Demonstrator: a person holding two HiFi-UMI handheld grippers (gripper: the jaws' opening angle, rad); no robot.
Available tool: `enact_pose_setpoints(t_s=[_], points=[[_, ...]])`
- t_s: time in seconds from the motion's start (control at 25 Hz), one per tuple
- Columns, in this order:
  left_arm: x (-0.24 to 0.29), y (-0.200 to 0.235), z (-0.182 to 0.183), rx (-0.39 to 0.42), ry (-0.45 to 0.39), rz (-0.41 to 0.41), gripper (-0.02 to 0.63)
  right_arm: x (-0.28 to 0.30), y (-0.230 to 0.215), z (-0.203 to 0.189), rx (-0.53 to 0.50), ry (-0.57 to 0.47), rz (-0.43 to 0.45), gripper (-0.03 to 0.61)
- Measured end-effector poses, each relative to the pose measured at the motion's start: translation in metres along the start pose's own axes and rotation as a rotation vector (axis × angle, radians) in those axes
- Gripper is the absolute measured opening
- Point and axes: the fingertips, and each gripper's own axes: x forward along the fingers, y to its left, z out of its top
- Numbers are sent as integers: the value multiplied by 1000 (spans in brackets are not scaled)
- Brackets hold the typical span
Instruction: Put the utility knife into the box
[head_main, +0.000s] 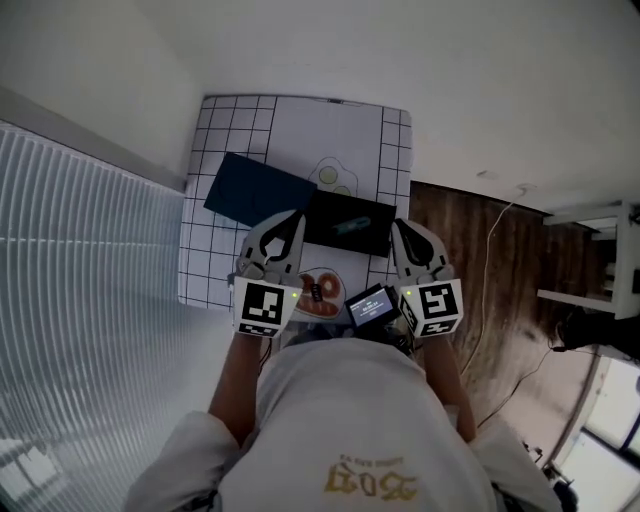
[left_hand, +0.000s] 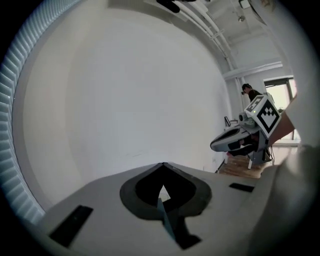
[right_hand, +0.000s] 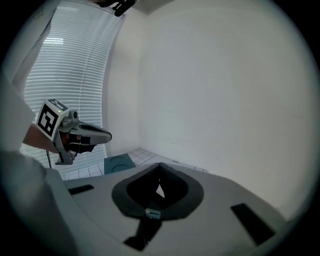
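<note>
Overhead only, I see the box (head_main: 325, 238) between left gripper (head_main: 296, 218) and right gripper (head_main: 398, 228). Their own views show mainly wall, jaws closed and empty.

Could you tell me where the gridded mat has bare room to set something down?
Bare: the far strip of the gridded mat, beyond the dark blue panel and black box, and its near-left corner. Crowded: the middle, around both.

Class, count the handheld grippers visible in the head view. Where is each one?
2. The left gripper is just left of the black box, over the grid mat. The right gripper is at the box's right edge. No others seem hidden.
</note>
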Motion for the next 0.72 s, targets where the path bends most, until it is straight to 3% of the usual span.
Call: enact_pose_setpoints(t_s=[0.36, 0.72], points=[[-18, 21, 54, -36, -154, 70, 8, -19, -2, 43, 0, -119, -78, 8], [-31, 29, 74, -66, -208, 94, 8, -36, -9, 81, -28, -207, -122, 8]])
